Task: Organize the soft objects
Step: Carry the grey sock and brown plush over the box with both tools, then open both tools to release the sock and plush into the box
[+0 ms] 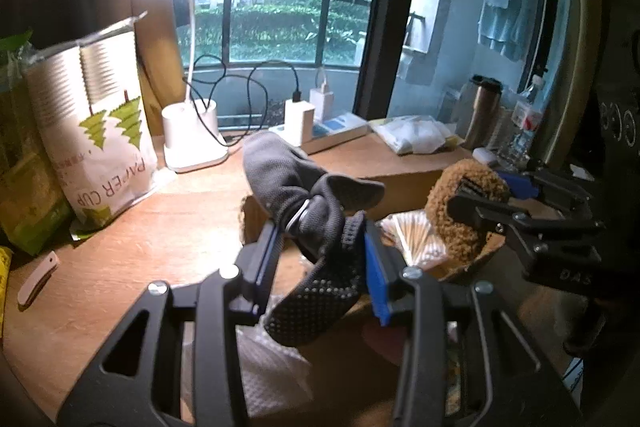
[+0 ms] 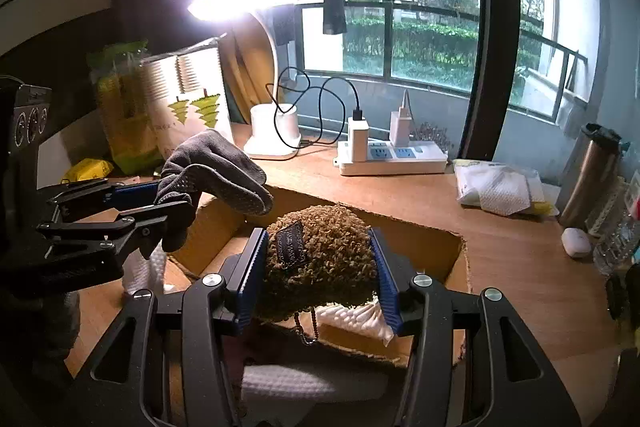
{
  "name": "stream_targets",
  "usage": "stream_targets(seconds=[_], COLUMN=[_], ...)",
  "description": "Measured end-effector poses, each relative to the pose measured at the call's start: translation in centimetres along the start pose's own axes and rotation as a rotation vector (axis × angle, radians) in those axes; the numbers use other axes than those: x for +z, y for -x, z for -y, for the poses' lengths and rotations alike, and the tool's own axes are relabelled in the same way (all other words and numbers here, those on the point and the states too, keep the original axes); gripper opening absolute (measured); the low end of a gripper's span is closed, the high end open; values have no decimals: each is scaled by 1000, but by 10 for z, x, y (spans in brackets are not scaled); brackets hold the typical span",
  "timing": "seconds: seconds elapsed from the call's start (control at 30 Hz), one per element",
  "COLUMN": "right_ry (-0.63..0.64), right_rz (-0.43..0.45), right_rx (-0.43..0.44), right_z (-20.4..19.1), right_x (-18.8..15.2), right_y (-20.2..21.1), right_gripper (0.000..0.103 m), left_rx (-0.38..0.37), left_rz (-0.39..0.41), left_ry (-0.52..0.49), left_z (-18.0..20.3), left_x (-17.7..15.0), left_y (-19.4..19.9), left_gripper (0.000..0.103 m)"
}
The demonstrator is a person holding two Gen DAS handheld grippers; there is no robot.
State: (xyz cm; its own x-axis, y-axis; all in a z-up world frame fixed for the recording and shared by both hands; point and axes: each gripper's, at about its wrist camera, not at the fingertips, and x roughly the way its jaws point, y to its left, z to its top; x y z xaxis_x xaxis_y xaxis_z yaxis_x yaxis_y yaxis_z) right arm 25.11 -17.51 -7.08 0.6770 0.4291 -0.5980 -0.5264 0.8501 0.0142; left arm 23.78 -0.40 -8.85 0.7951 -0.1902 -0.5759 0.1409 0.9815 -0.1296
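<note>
So my left gripper (image 1: 320, 259) is clamped on a gray dotted glove (image 1: 304, 211), right gripper (image 2: 318, 267) squeezing a brown fuzzy plush (image 2: 320, 255), center frame above the cardboard box (image 2: 432, 239).

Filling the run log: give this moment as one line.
left gripper: shut on grey glove | right gripper: shut on brown plush | both above cardboard box

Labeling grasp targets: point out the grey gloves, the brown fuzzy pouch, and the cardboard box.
grey gloves (image 1: 296, 187), left wrist view, on the knit back above the fingers.
brown fuzzy pouch (image 2: 336, 251), right wrist view, on its fuzzy front.
cardboard box (image 2: 436, 247), right wrist view, on the far inner wall.
</note>
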Motion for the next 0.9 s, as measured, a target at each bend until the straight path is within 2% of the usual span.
stream_targets(seconds=[0.4, 0.6, 0.67, 0.77, 0.8, 0.87, 0.9], right_ry=[-27, -36, -38, -44, -45, -51, -52], right_rz=[-60, -82, -84, -82, -80, -74, -72], right_rx=[33, 35, 28, 14, 9, 3, -2], right_z=[11, 12, 12, 14, 15, 16, 16], right_x=[-4, -7, -7, -6, -6, -6, -5], right_y=[-38, -47, -49, -48, -48, -45, -43], right_gripper=[53, 53, 55, 58, 64, 66, 67], left_rx=[-1, 2, 3, 8, 8, 9, 8], left_rz=[-129, -165, -165, -161, -163, -156, -152], left_ry=[20, 25, 31, 30, 29, 32, 33], left_z=[-2, -1, -1, 1, 1, 1, 0], left_x=[-11, -14, -13, -12, -12, -11, -11], left_y=[-44, -52, -53, -51, -50, -47, -45], left_gripper=[43, 46, 51, 51, 52, 53, 59])
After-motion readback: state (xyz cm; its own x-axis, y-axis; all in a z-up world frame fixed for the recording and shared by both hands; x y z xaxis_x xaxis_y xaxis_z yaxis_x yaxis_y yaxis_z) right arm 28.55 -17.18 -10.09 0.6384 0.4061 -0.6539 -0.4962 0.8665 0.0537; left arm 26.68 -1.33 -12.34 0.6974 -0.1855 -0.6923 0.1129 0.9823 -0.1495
